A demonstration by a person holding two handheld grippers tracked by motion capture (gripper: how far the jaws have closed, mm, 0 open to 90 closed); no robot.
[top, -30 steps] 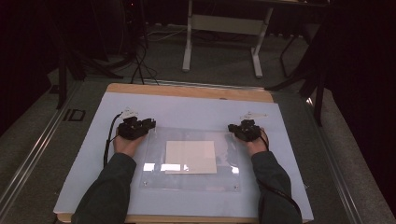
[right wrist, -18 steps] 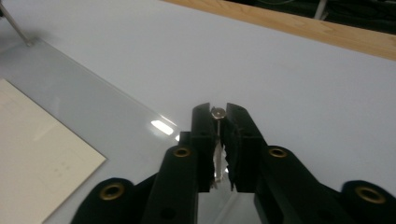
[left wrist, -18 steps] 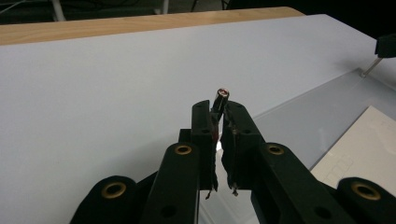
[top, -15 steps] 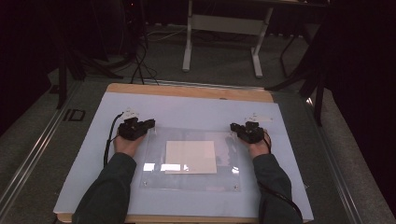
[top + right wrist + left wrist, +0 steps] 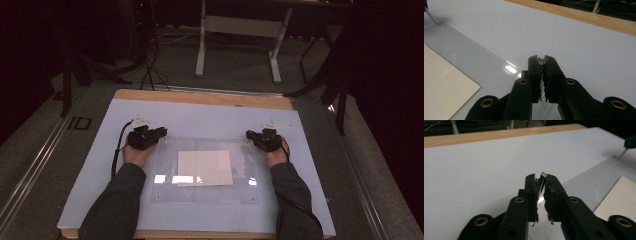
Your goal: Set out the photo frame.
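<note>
Clear sheet [image 5: 205, 172] on the white-covered table [image 5: 210, 120]: left claw [image 5: 540, 178] and right claw [image 5: 540, 60] each clamp a corner.

Your left gripper [image 5: 159, 133] sits low, its jaws drawn nearly together with a thin pin [image 5: 543, 175] pinched between their tips. Your right gripper [image 5: 250, 135] mirrors it: jaws almost closed, clamping a small pin [image 5: 541, 61] at the tips. Both forearms reach forward, sleeves [image 5: 117, 200] covering them, each hand [image 5: 136, 154] wrapped behind its gripper, the jaws angled inward toward each other.
</note>
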